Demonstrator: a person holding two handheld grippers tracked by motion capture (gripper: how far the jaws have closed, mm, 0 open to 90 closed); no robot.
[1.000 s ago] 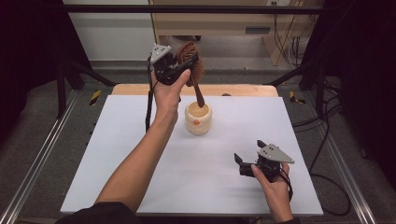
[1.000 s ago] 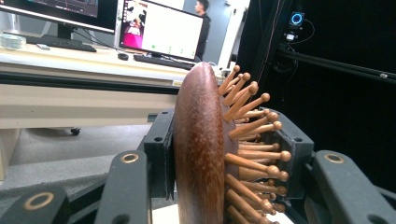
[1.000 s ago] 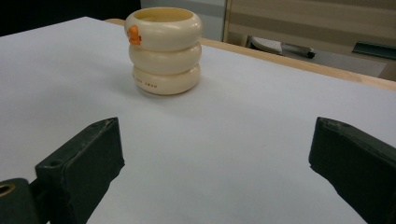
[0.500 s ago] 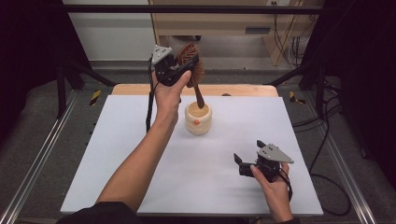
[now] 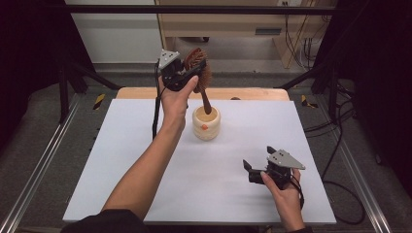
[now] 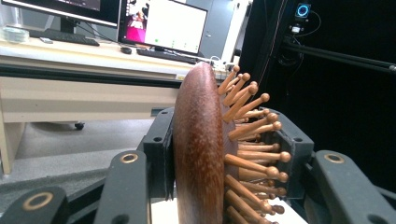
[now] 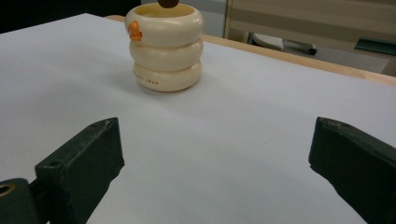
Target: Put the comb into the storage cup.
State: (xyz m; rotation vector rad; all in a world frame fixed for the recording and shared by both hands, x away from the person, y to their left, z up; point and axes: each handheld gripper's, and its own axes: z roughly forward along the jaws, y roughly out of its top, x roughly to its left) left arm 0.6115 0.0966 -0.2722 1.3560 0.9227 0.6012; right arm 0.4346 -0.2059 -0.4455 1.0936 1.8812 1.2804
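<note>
A brown wooden hairbrush (image 5: 198,73) with peg bristles is held up at the back of the table, my left gripper (image 5: 187,73) shut on its head. In the left gripper view both jaws press the brush head (image 6: 201,149), bristles facing right. The brush handle points down, its tip just above the mouth of a cream ringed cup (image 5: 206,123) with an orange mark. At the front right, my right gripper (image 5: 248,171) rests on the white table (image 5: 121,160), open with nothing between its jaws. The cup (image 7: 166,46) stands ahead of it, the handle tip at its rim.
A wooden strip (image 5: 252,94) runs along the table's far edge. Metal rails (image 5: 39,165) flank the table, and cables (image 5: 335,131) lie on the floor at the right. A desk with monitors (image 6: 159,23) shows behind the brush.
</note>
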